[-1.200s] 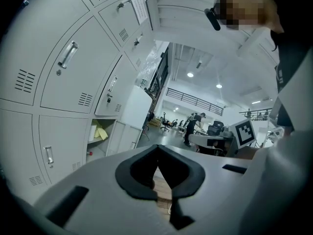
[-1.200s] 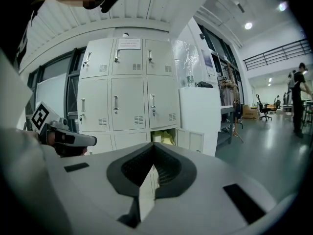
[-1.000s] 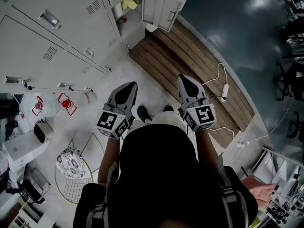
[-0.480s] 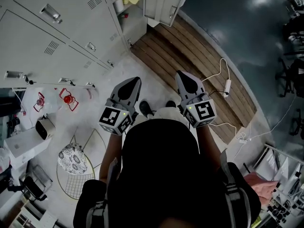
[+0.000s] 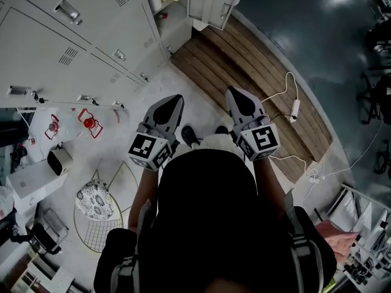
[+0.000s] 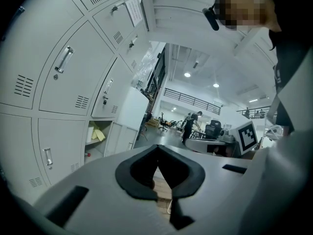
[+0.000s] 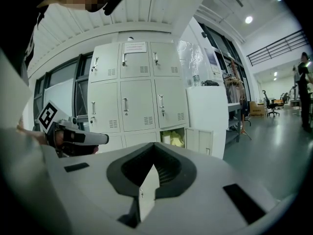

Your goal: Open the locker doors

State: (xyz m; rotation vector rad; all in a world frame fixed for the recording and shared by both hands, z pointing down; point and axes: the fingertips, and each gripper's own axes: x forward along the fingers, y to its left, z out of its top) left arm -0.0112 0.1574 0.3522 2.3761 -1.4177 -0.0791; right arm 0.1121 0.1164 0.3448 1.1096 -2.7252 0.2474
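Standing well apart from a grey locker bank (image 5: 67,47), facing it. Holding the left gripper (image 5: 173,100) low out front, jaws closed tip to tip, gripping nothing. Holding the right gripper (image 5: 234,92) near it, about level, jaws likewise pressed together and empty. Across the bank, closed doors with handles outward, except at the bottom right compartment (image 7: 172,137): open, something yellow inside, its door (image 5: 211,2) swung out above the end of a slatted wooden platform (image 5: 244,72). Between the gripper tips and the locker fronts, a strip of bare pale floor (image 5: 143,102). Hemmed on the left by a round wire stool (image 5: 91,212); on the right, a white cable (image 5: 287,99) trailing over the platform's far edge onto dark glossy floor (image 5: 305,23).
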